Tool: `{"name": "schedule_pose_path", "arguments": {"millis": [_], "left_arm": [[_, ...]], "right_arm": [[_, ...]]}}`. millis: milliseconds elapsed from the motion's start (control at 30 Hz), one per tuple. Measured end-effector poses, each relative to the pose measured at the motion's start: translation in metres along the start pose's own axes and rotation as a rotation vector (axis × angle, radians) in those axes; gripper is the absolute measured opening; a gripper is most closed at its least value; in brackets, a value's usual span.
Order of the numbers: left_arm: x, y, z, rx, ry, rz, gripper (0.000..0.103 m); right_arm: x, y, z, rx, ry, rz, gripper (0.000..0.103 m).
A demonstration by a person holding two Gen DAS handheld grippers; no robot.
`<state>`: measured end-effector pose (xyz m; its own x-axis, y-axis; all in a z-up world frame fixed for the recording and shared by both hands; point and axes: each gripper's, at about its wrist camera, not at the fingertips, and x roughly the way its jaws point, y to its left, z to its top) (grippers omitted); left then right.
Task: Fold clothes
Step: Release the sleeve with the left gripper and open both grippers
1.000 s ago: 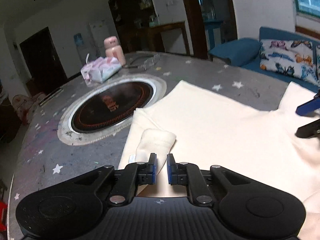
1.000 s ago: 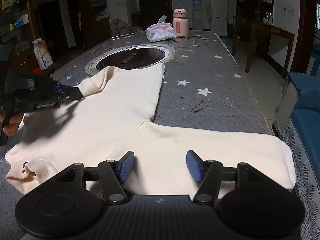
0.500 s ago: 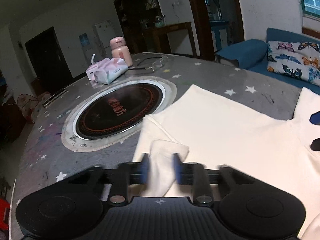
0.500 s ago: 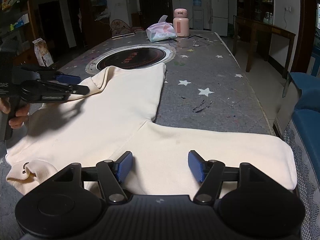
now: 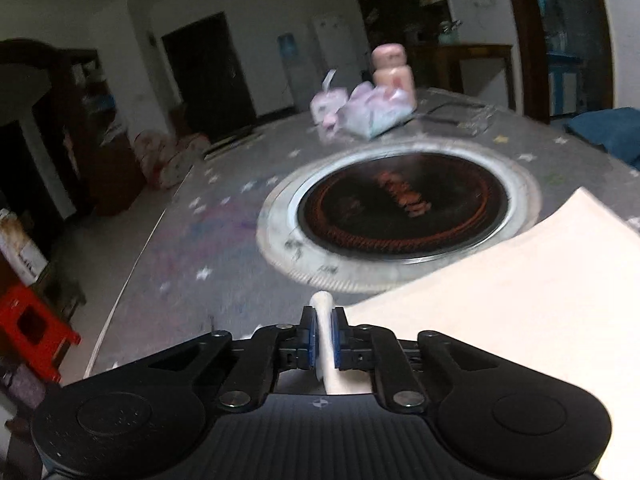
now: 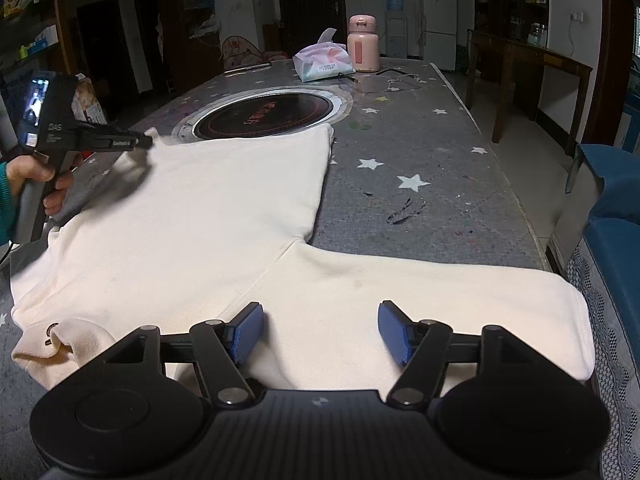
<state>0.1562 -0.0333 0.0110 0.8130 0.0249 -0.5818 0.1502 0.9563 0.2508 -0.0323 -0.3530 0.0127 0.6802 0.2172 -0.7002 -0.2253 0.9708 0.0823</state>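
Star-print table (image 6: pixel 420 152) | left gripper (image 6: pixel 148 142) labelled "DAS" | pinching cream garment (image 6: pixel 200 220)

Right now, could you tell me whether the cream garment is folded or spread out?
Mostly spread: the cream garment lies flat on the table, one sleeve stretched sideways; only the collar bunches.

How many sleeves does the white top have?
2 show. One sleeve lies flat on the table, under the open right claw. The other sleeve is pinched in the left claw, by the cooktop.
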Motion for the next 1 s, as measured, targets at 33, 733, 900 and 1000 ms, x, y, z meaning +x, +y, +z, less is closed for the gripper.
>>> {"name": "schedule_pose_path", "arguments": {"millis": [33,733,900,1000], "left_arm": [[-0.001,0.002,-0.001,-0.008,0.002,0.005,0.018],[-0.098,-0.002,-0.050,0.049,-0.030,-0.129,0.031],[-0.116,-0.012,-0.083,0.094,-0.021,-0.097,0.032],[-0.118,-0.004,-0.089,0.045,-0.019,-0.086,0.032]], "right_arm": [[0.000,0.000,0.000,-0.001,0.001,0.000,0.066],[-0.003,0.013,0.000,-0.015,-0.001,-0.016,0.079],[-0.010,0.021,-0.003,-0.024,-0.015,-0.001,0.081],[-0.012,0.027,-0.004,-0.031,-0.015,0.006,0.081]]}}
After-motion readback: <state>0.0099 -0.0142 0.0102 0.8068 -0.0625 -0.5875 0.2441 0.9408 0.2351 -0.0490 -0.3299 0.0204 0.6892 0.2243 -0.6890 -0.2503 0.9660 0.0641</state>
